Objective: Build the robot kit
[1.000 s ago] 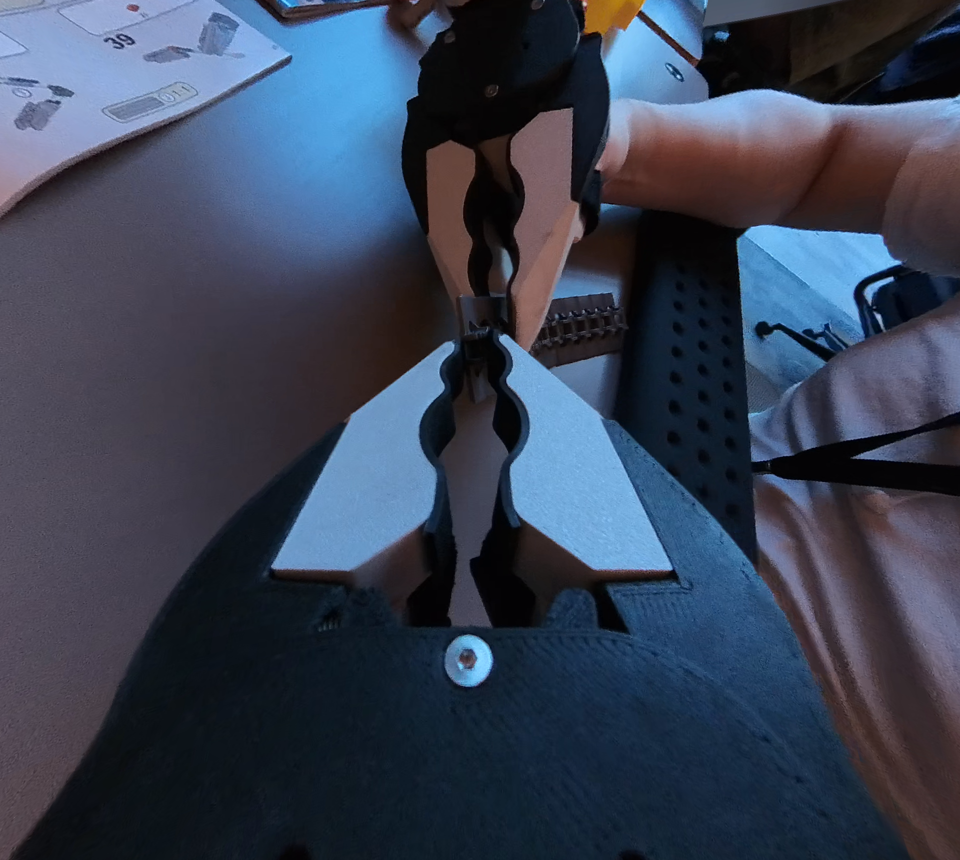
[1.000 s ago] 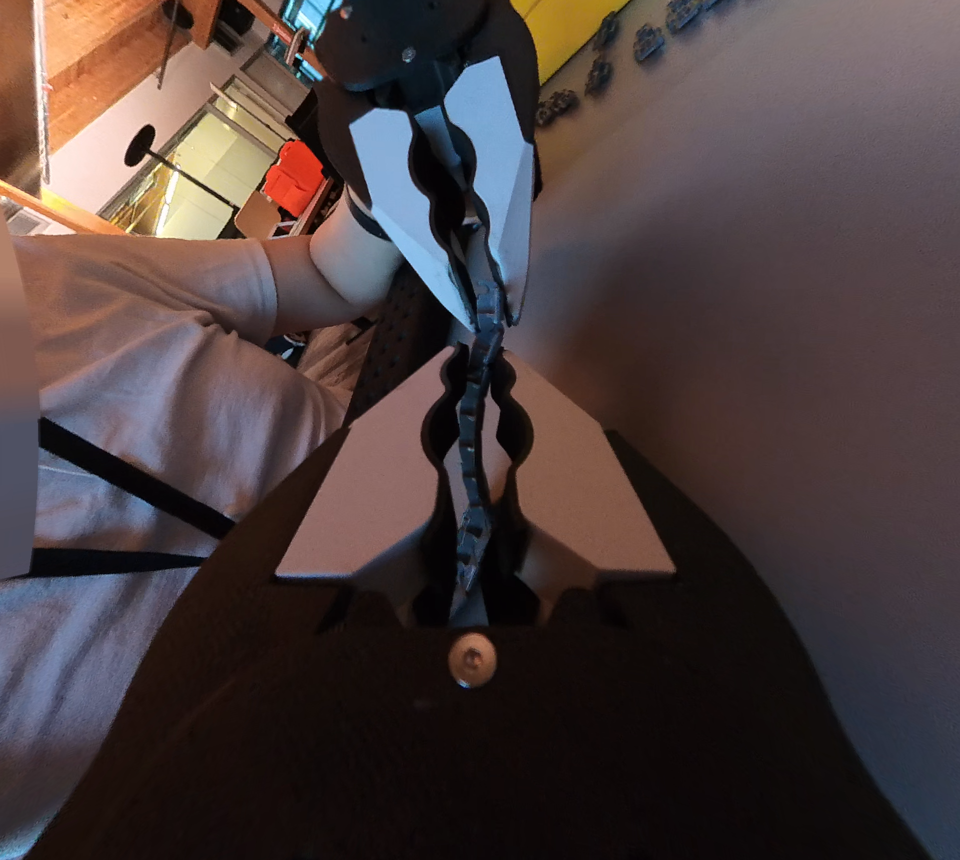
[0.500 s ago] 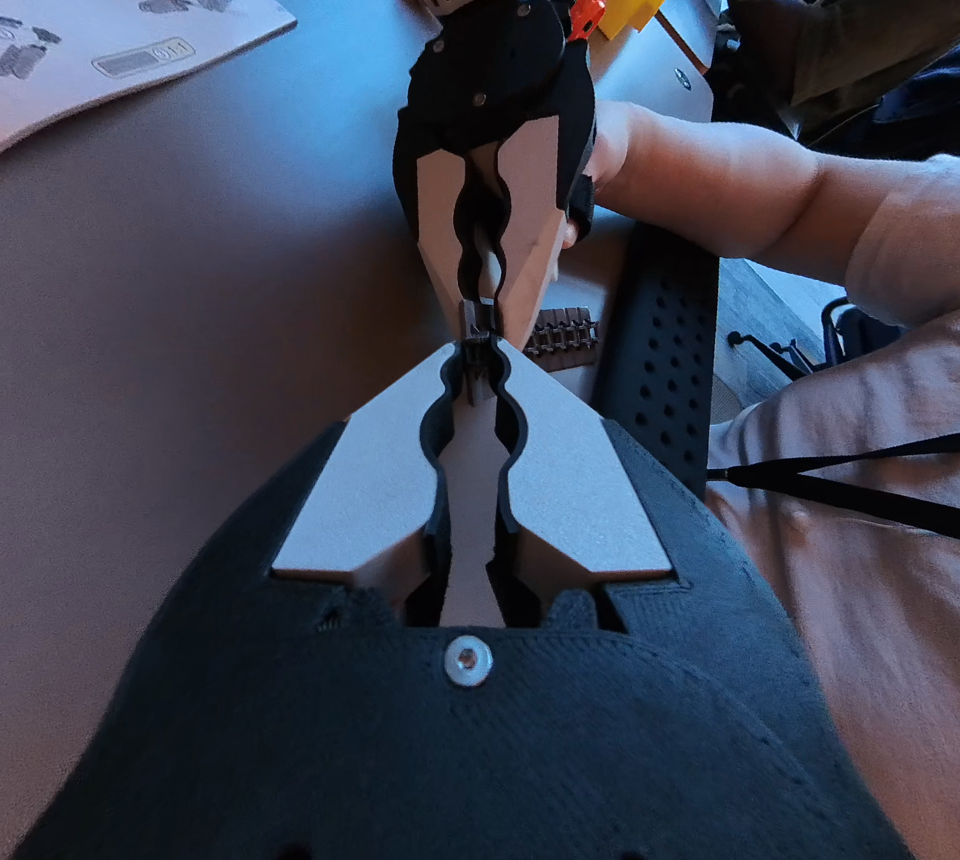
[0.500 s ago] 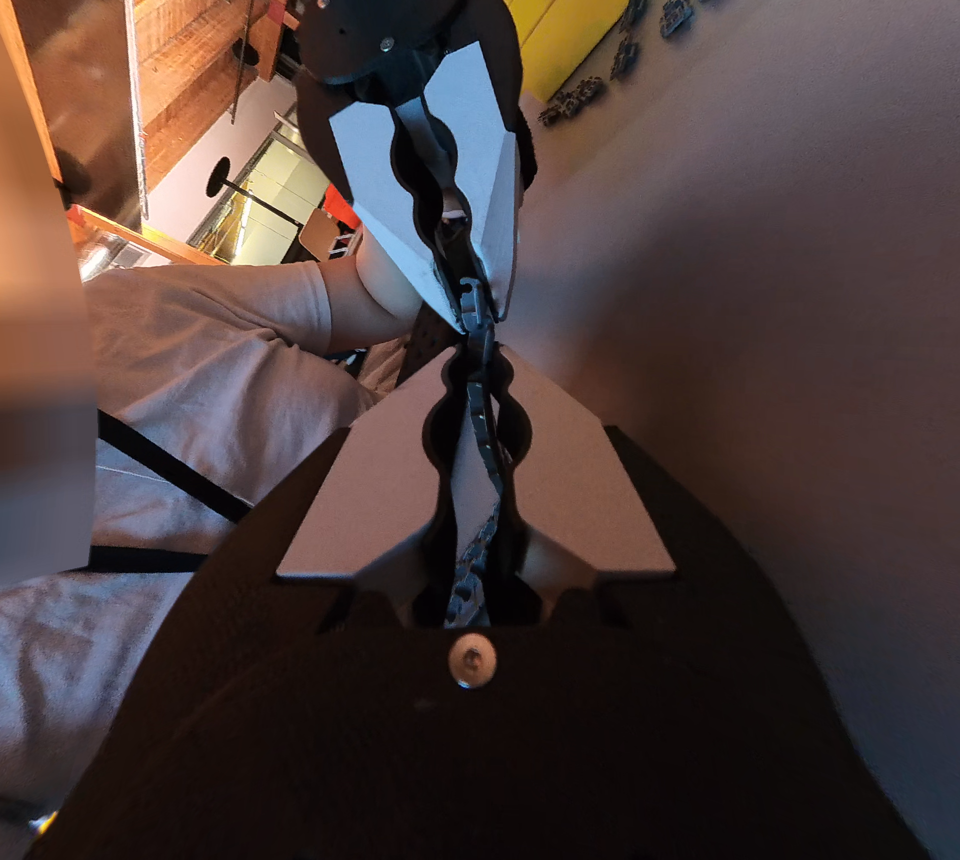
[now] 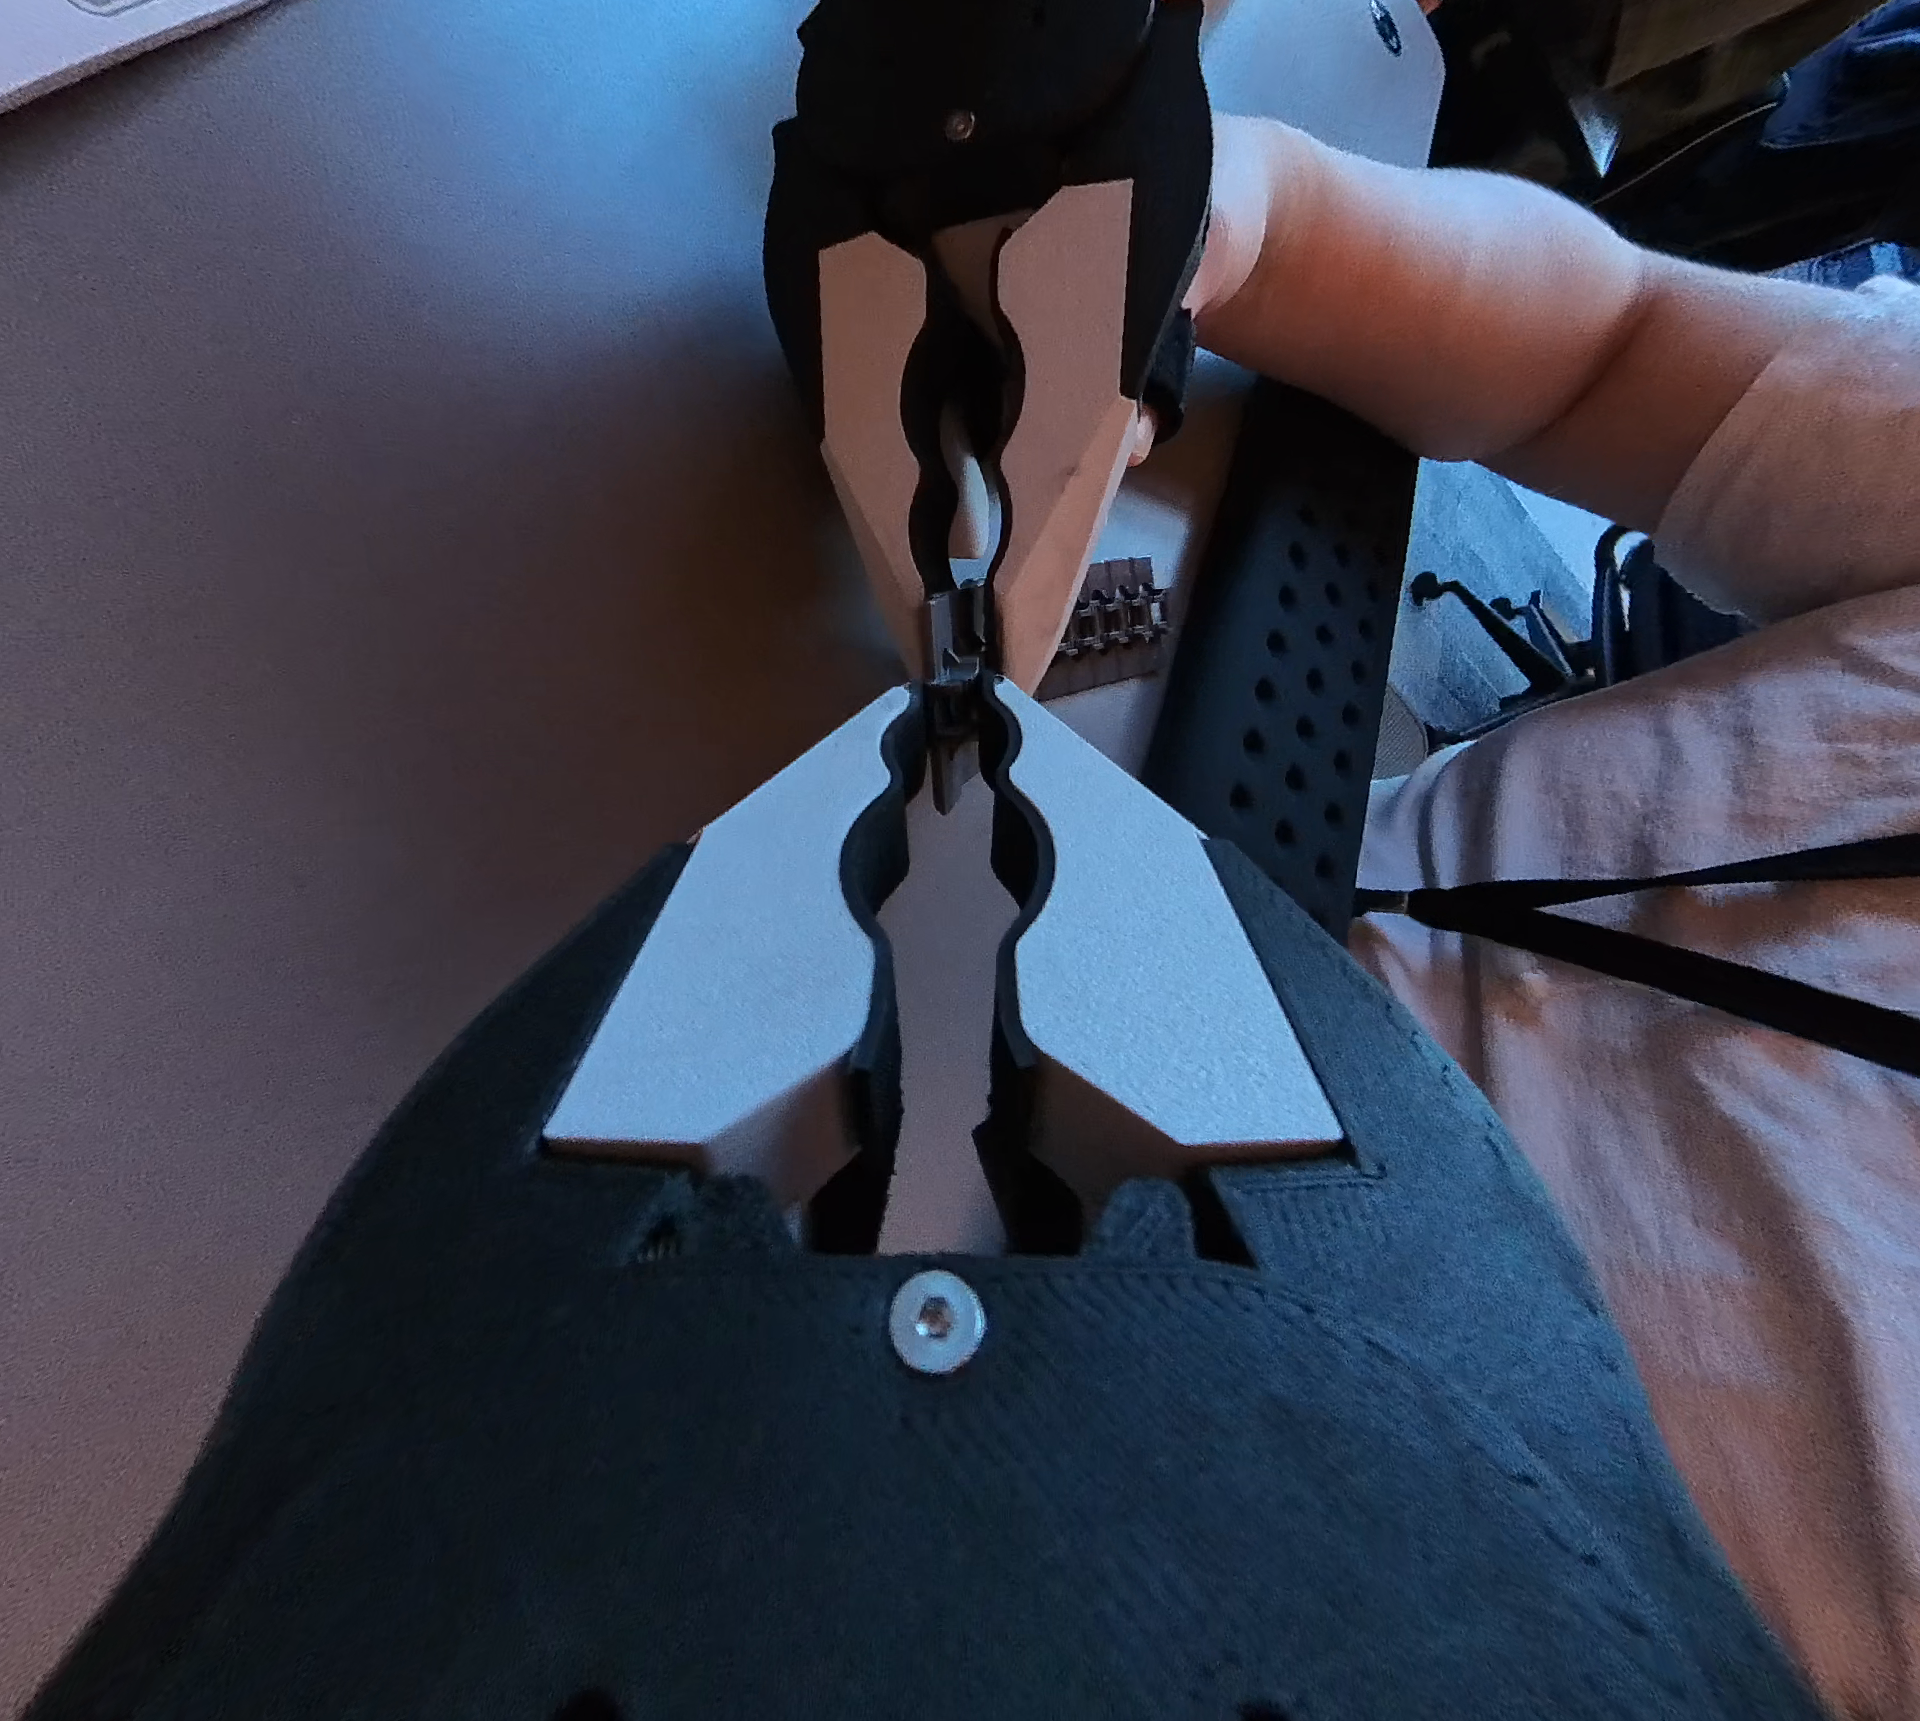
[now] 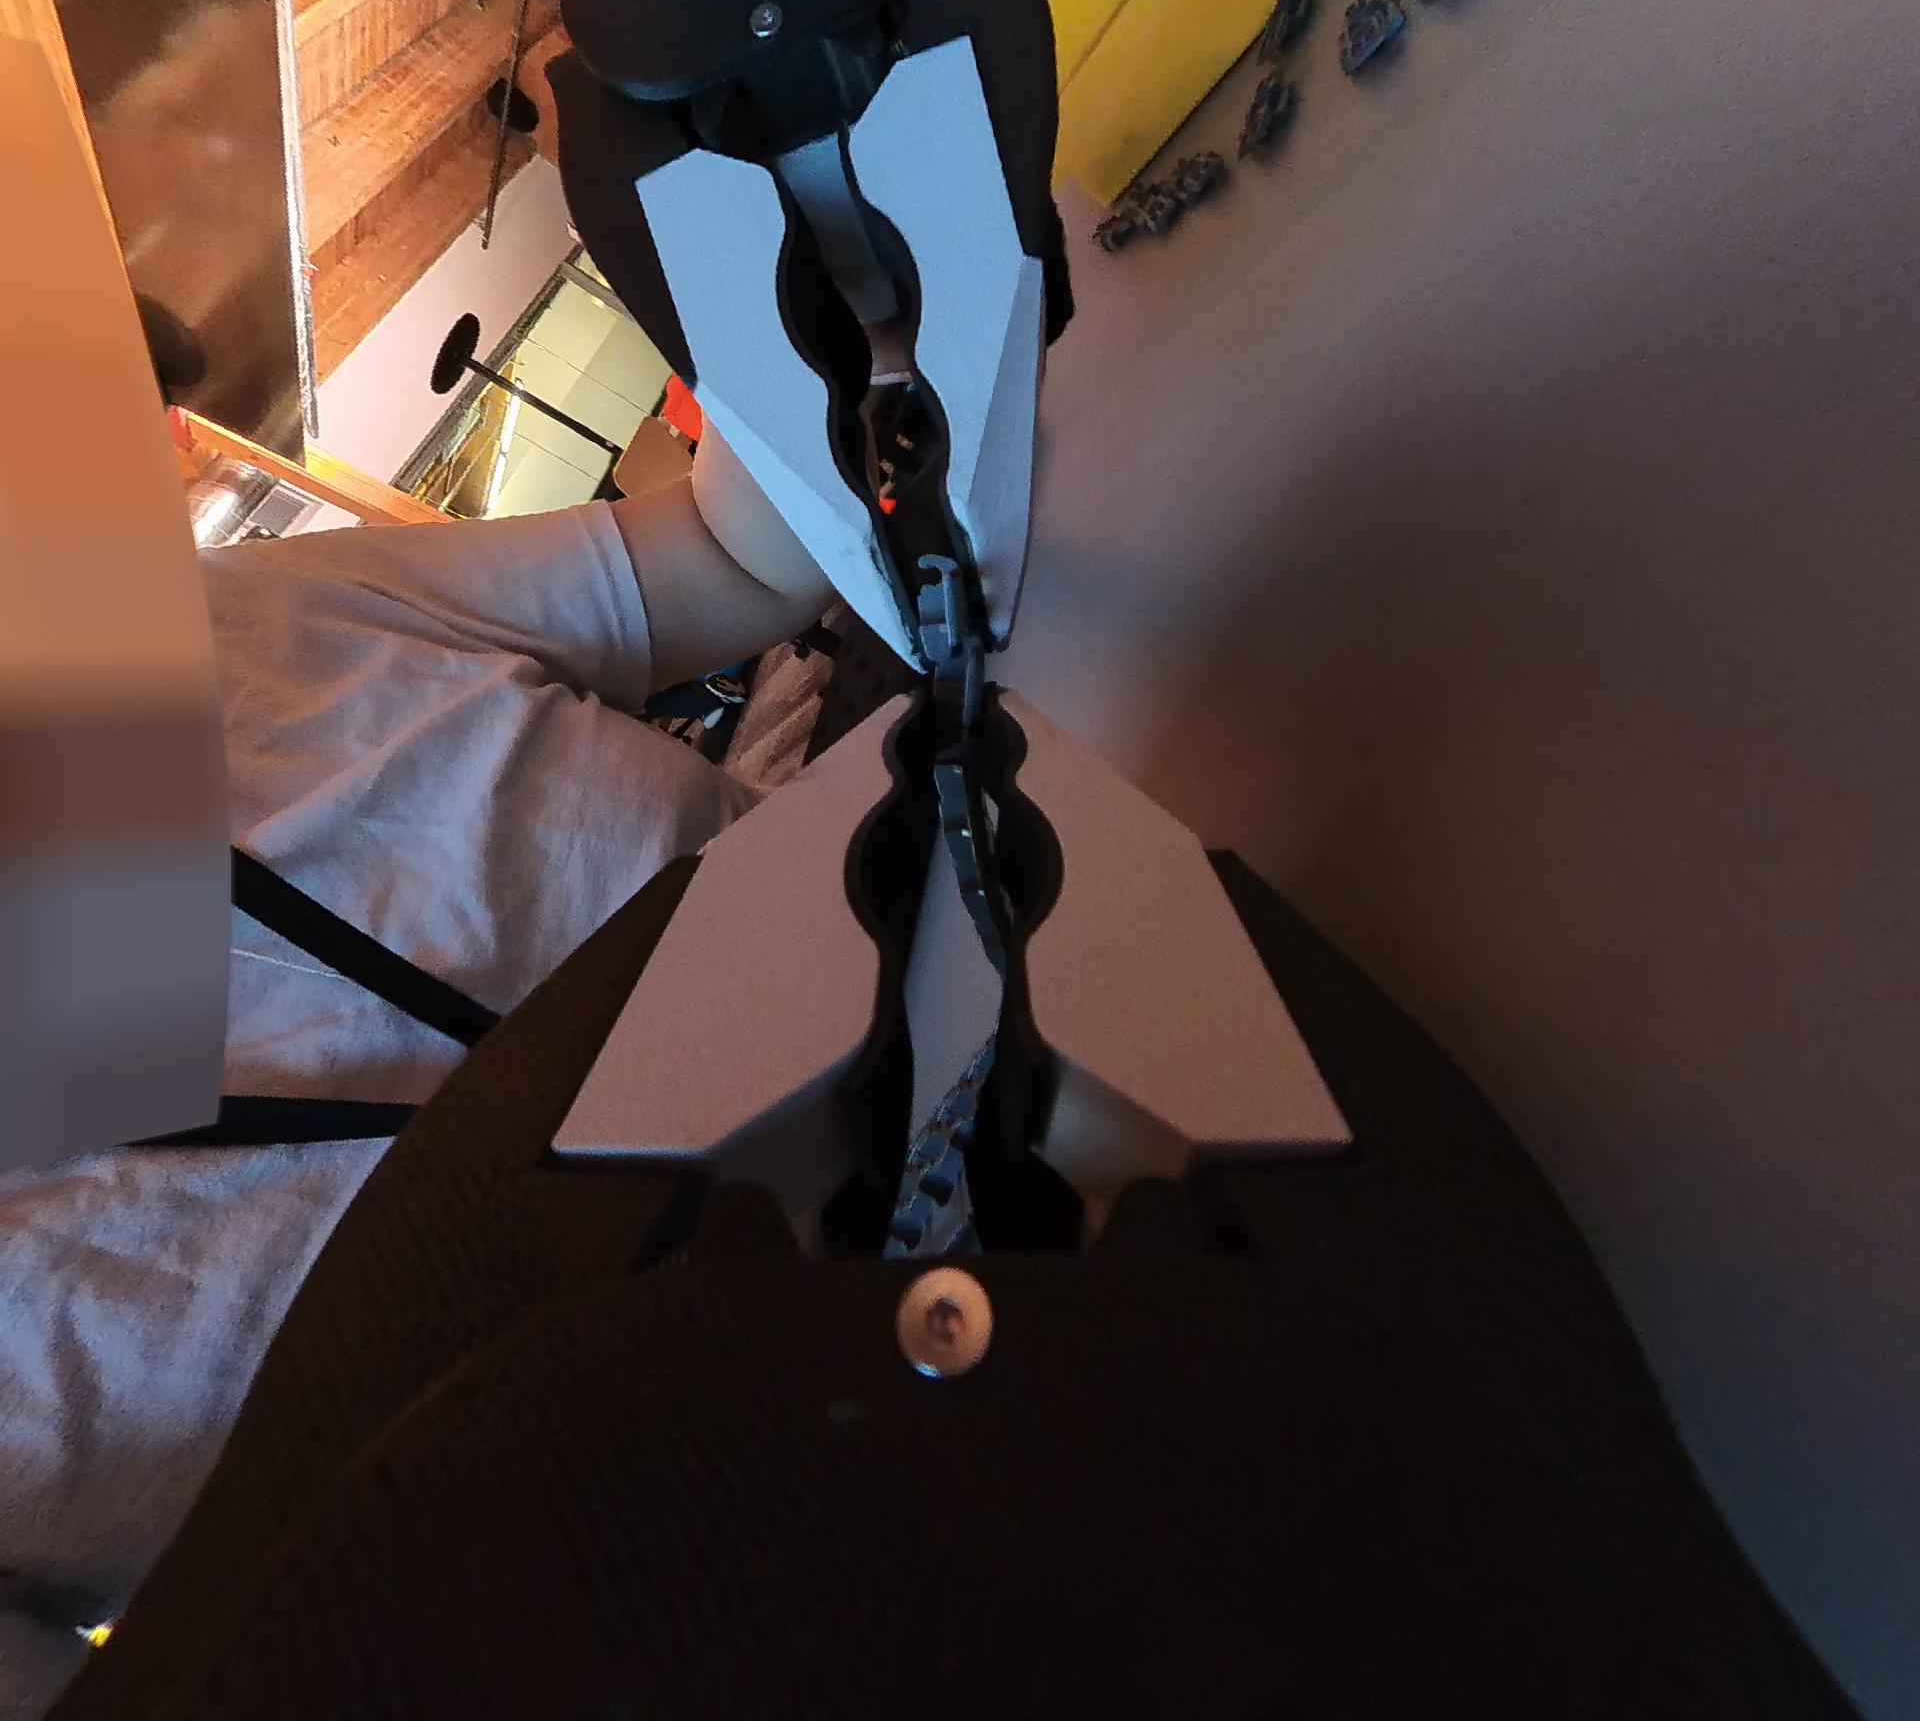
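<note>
Your left hand-held gripper (image 5: pixel 956 715) is closed on one small grey tread link (image 5: pixel 951 726); your right hand-held gripper (image 6: pixel 961 705) pinches a linked tread chain (image 6: pixel 971 882), tips meeting above the tabletop (image 5: pixel 416 424). The chain looks light, floppy between stiff links; grip by link edges.

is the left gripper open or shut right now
Shut. The left gripper has its tips pinched on the end of a dark link chain, whose other part runs through the right gripper, also clamped on it.
</note>
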